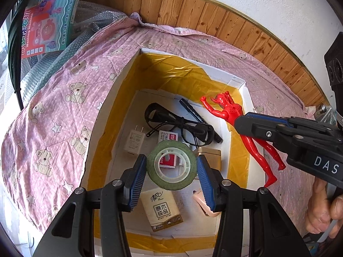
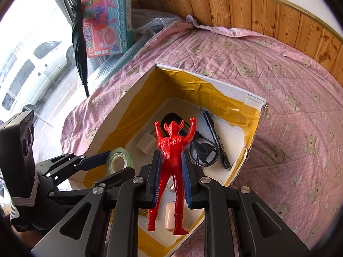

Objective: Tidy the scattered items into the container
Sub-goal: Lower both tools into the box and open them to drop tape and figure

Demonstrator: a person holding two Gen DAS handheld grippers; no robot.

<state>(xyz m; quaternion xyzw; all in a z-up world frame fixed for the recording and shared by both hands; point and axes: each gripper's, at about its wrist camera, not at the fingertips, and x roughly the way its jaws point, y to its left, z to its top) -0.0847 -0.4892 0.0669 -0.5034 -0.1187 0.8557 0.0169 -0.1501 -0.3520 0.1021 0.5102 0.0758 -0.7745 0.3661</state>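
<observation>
Nearing completion: charger [image 1: 134, 142], glasses [image 1: 178, 124], pen [image 1: 199, 118] and tissue pack [image 1: 164, 208] are already seen inside the box [image 1: 236, 83]. Tape roll [image 1: 171, 165] is clamped by the left gripper [image 1: 170, 177], red figure [image 2: 171, 160] by the right gripper [image 2: 171, 180], both above the box, not yet released.

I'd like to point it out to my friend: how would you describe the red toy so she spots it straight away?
Find the white box on the pink quilt. Above it the right gripper pinches a figure with raised arms, the only all-red thing there.
</observation>
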